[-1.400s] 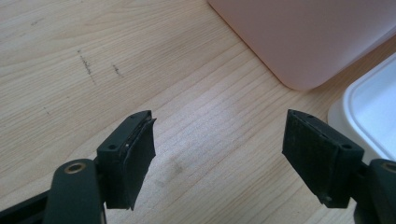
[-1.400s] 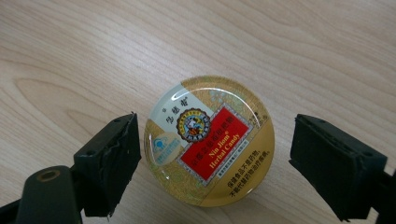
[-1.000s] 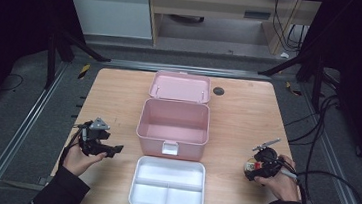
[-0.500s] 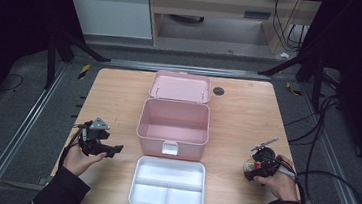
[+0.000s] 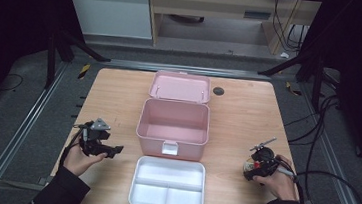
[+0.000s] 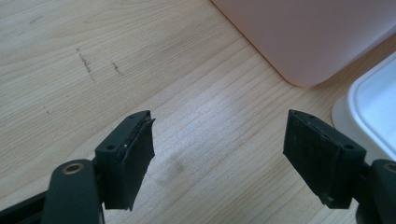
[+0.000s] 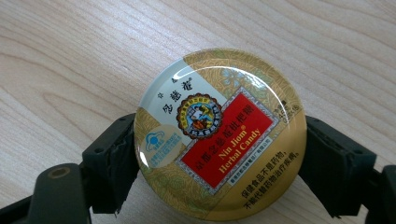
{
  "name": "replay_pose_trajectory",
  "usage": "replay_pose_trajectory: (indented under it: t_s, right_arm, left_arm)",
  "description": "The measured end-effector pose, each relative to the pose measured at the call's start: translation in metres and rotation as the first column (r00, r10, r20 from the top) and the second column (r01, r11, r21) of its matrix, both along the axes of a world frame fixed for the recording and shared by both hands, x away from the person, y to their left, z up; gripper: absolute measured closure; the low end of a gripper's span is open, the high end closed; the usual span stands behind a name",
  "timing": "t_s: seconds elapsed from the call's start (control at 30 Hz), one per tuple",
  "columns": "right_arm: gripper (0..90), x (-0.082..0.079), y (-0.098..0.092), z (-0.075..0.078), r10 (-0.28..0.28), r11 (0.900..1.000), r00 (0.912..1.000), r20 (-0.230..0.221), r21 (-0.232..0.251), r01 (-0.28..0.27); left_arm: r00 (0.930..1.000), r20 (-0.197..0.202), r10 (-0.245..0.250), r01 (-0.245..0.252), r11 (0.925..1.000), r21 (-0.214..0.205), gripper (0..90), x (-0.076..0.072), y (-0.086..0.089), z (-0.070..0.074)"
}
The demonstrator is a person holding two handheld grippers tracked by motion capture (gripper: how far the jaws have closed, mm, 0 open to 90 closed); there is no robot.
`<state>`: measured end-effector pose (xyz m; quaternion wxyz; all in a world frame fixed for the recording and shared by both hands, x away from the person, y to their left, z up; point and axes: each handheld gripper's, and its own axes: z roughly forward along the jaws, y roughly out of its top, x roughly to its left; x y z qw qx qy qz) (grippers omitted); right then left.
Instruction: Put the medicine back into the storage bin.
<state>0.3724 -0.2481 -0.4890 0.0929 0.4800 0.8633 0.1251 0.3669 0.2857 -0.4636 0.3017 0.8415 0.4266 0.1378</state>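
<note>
A round gold candy tin (image 7: 219, 135) with a red label sits between the jaws of my right gripper (image 7: 219, 158), which is shut on its rim just above the wooden table. In the high view that right gripper (image 5: 255, 167) is at the table's front right with the candy tin (image 5: 249, 165) under it. My left gripper (image 6: 219, 154) is open over bare wood with nothing between its pads. It appears in the high view as the left gripper (image 5: 109, 149) at the front left, pointing toward the white tray (image 5: 138, 170).
An open pink box (image 5: 171, 139) stands mid-table with its lid (image 5: 180, 87) laid back behind it. A white divided tray lies in front of the box. A dark round grommet (image 5: 218, 91) is at the back right. Cables (image 5: 332, 182) trail off the right side.
The right gripper with the candy tin has shifted slightly toward the front of the table. The left gripper has stayed where it was.
</note>
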Motion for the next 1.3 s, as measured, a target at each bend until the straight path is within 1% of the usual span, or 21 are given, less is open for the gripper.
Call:
replay_pose_trajectory:
  t_s: [0.1, 0.23, 0.37, 0.4, 0.43, 0.47, 0.57, 0.6, 0.63, 0.73, 0.77, 0.8, 0.9, 0.93, 0.97, 1.0, 1.07, 1.1, 1.17, 1.23, 1.3]
  right_arm:
    - [20.5, 0.000, 0.000, 0.001, 0.013, 0.9998, 0.9999, -0.004, -0.012, -0.013]
    - [20.5, -0.001, 0.000, 0.007, 0.012, 0.9999, 0.9999, 0.006, -0.001, -0.012]
    - [20.5, -0.003, 0.000, 0.019, 0.015, 0.9996, 0.9990, 0.043, 0.024, -0.016]
    - [20.5, -0.003, 0.000, 0.019, 0.015, 0.9996, 0.9990, 0.043, 0.024, -0.016]
    - [20.5, -0.003, 0.001, 0.024, 0.018, 0.9994, 0.9981, 0.058, 0.029, -0.020]
    - [20.5, -0.003, 0.001, 0.024, 0.018, 0.9994, 0.9981, 0.058, 0.029, -0.020]
    - [20.5, -0.004, 0.004, 0.036, 0.019, 0.9986, 0.9953, 0.095, 0.048, -0.024]
    - [20.5, -0.004, 0.004, 0.036, 0.019, 0.9986, 0.9953, 0.095, 0.048, -0.024]
    - [20.5, -0.004, 0.005, 0.042, 0.019, 0.9979, 0.9932, 0.115, 0.059, -0.026]
    - [20.5, -0.004, 0.006, 0.049, 0.018, 0.9973, 0.9909, 0.133, 0.068, -0.027]
    - [20.5, -0.002, 0.008, 0.056, 0.018, 0.9970, 0.9879, 0.154, 0.072, -0.029]
    - [20.5, -0.002, 0.008, 0.056, 0.018, 0.9970, 0.9879, 0.154, 0.072, -0.029]
    - [20.5, -0.001, 0.011, 0.070, 0.028, 0.9958, 0.9827, 0.183, 0.081, -0.043]
    - [20.5, -0.001, 0.011, 0.070, 0.028, 0.9958, 0.9827, 0.183, 0.081, -0.043]
    - [20.5, -0.001, 0.013, 0.077, 0.035, 0.9948, 0.9787, 0.202, 0.087, -0.053]
    - [20.5, -0.001, 0.013, 0.077, 0.035, 0.9948, 0.9787, 0.202, 0.087, -0.053]
    - [20.5, 0.001, 0.018, 0.088, 0.043, 0.9922, 0.9734, 0.225, 0.105, -0.068]
    - [20.5, 0.001, 0.018, 0.088, 0.043, 0.9922, 0.9734, 0.225, 0.105, -0.068]
    - [20.5, 0.004, 0.024, 0.097, 0.056, 0.9905, 0.9706, 0.234, 0.109, -0.084]
    - [20.5, 0.005, 0.027, 0.100, 0.065, 0.9898, 0.9697, 0.236, 0.109, -0.092]
    - [20.5, 0.008, 0.035, 0.109, 0.085, 0.9869, 0.9652, 0.247, 0.113, -0.116]
  left_arm:
    - [1.0000, 0.002, -0.002, 0.002, 1.0000, 0.001, 23.9, 0.000, 0.000, 0.000]
    - [1.0000, 0.007, -0.001, 0.001, 1.0000, -0.003, 23.9, 0.000, 0.001, 0.001]
    - [1.0000, 0.009, 0.002, -0.002, 1.0000, -0.002, 24.0, 0.000, 0.001, 0.002]
    - [1.0000, 0.009, 0.002, -0.002, 1.0000, -0.002, 24.0, 0.000, 0.001, 0.002]
    - [0.9999, 0.010, 0.002, -0.002, 1.0000, -0.002, 24.0, 0.000, 0.001, 0.002]
    - [1.0000, 0.010, 0.002, -0.002, 1.0000, -0.002, 24.0, 0.000, 0.001, 0.002]
    - [0.9999, 0.009, 0.005, -0.005, 1.0000, -0.002, 24.0, 0.000, 0.002, 0.001]
    - [0.9999, 0.009, 0.005, -0.005, 1.0000, -0.002, 24.0, 0.000, 0.002, 0.001]
    - [0.9999, 0.009, 0.008, -0.008, 1.0000, -0.003, 24.0, 0.000, 0.003, 0.001]
    - [0.9999, 0.011, 0.009, -0.009, 0.9999, -0.005, 24.0, 0.001, 0.003, 0.002]
    - [0.9999, 0.013, 0.010, -0.010, 0.9999, -0.005, 24.0, 0.001, 0.004, 0.002]
    - [0.9999, 0.013, 0.010, -0.010, 0.9999, -0.005, 24.0, 0.001, 0.004, 0.002]
    - [0.9999, 0.013, 0.010, -0.010, 0.9999, -0.003, 24.0, 0.001, 0.004, 0.002]
    - [0.9999, 0.013, 0.010, -0.010, 0.9999, -0.003, 24.0, 0.001, 0.004, 0.002]
    - [0.9999, 0.012, 0.010, -0.009, 0.9999, -0.003, 23.9, 0.001, 0.003, 0.002]
    - [0.9999, 0.012, 0.010, -0.009, 0.9999, -0.003, 23.9, 0.001, 0.003, 0.002]
    - [0.9999, 0.011, 0.009, -0.009, 1.0000, 0.000, 23.8, 0.001, 0.003, 0.001]
    - [0.9999, 0.010, 0.008, -0.008, 1.0000, 0.000, 23.8, 0.001, 0.003, 0.001]
    - [1.0000, 0.007, 0.007, -0.007, 1.0000, 0.002, 23.8, 0.001, 0.003, 0.000]
    - [1.0000, 0.006, 0.007, -0.007, 1.0000, 0.002, 23.8, 0.001, 0.002, 0.000]
    - [1.0000, 0.006, 0.006, -0.006, 1.0000, 0.001, 23.7, 0.001, 0.002, 0.000]
